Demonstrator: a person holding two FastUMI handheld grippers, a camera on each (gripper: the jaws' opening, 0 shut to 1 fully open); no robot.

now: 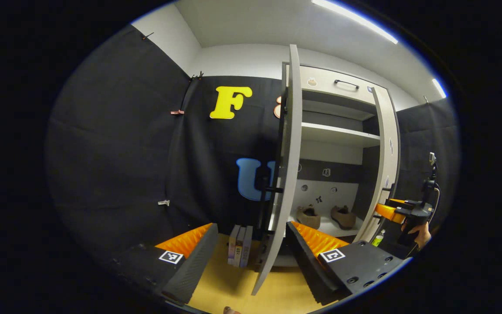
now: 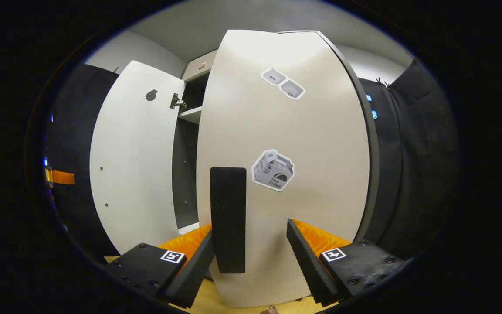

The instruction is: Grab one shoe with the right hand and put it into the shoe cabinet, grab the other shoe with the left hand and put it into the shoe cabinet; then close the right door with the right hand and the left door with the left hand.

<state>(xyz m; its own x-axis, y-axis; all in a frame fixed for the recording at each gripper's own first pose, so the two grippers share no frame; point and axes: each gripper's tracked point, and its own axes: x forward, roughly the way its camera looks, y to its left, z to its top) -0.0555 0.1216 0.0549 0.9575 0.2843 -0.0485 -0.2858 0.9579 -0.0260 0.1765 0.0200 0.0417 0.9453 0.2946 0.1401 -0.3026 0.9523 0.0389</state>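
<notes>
Both brown shoes (image 1: 325, 216) are seen on the bottom shelf, ahead and right of the open left gripper (image 1: 251, 257). The open right gripper (image 2: 251, 257) faces the pale flat right door (image 2: 286, 174), its black handle (image 2: 228, 220) between the fingers. The panel is judged rigid, light on its hinges; a push near the handle should serve.

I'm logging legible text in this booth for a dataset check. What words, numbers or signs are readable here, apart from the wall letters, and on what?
Nothing reads with certainty.
Box sticker on the right door: small tilted print, too small to quote.
Two grey stickers above it: blurred.
Books beside the cabinet: spine print blurred.
Green bottle: label unreadable.
</notes>
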